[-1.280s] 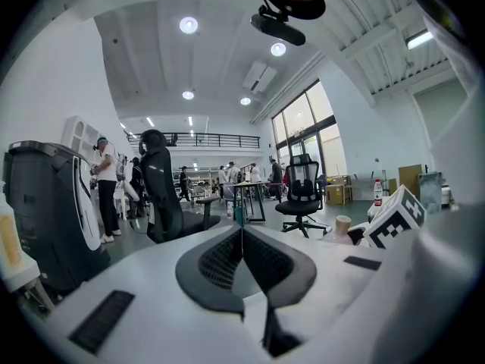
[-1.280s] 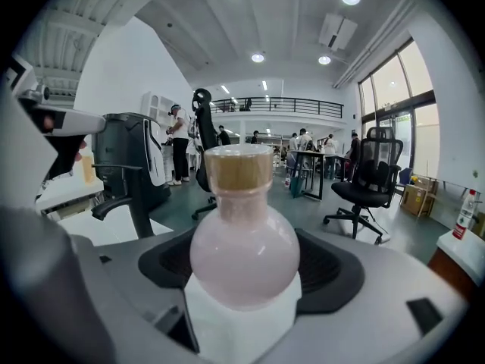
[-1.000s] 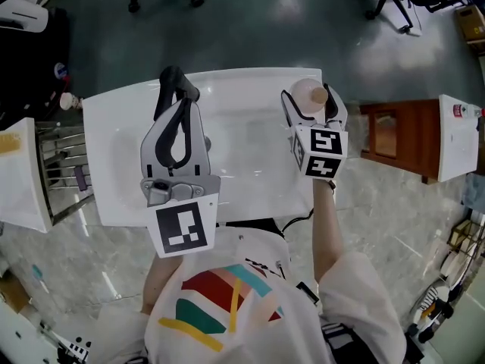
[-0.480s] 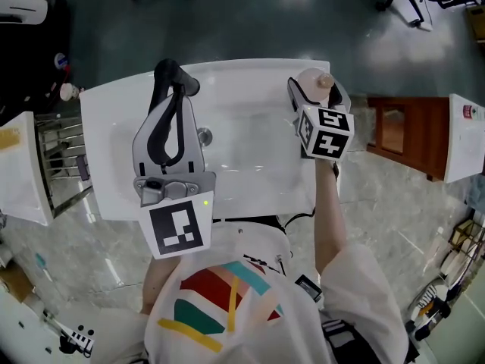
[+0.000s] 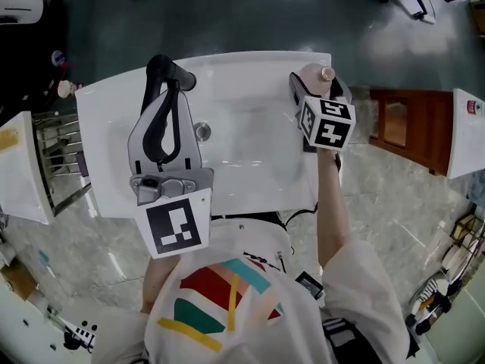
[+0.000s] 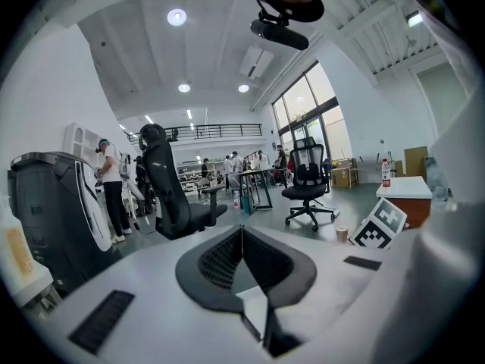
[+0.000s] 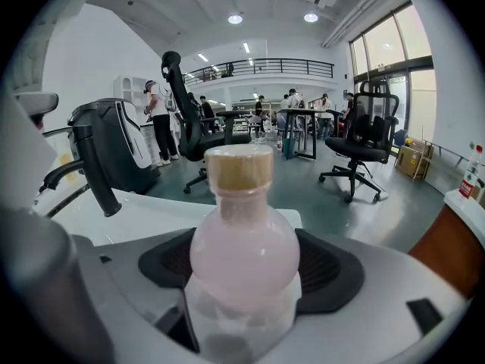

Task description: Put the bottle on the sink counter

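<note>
Room: open office hall is stretching behind, with rolling chairs (image 7: 360, 154) and people standing well off; the white desk (image 5: 106, 150) with its sunken basin (image 5: 242, 154) is lying right under the person.
Right gripper: the right gripper (image 5: 317, 86) is pinching the bottle (image 7: 244, 256) around its round pink body, jaws pressed against both sides, tan cap (image 7: 239, 165) pointing up.
Left gripper: the left gripper (image 6: 242, 237) is hanging over the left half of the basin with its jaws pressed together on nothing.
Just changed: over the last second the right gripper has been carrying the bottle away from the person, from beside the basin's right side toward the desk's far right corner (image 5: 307, 58). The left gripper has been drifting slightly left and is taking no part.
Meaning for the task: the carry is looking nearly over. What seems to be remaining is lowering the bottle onto the flat rim and letting go. Whether its base is already touching the desk cannot be told.
Bottle's place: it is sitting over the narrow flat strip between the basin and the desk's right edge, close to the back edge.
Edges: the strip is slim, with the basin slope on one side and a drop to the floor on the other. A tilted set-down could be sending the bottle either way.
Open room: the black faucet (image 7: 92, 174) is standing well apart to the left, and the brown cabinet (image 5: 405, 131) is standing clear past the right edge. Nothing is crowding the corner, so the gripper is having free room to pull back toward the person.
</note>
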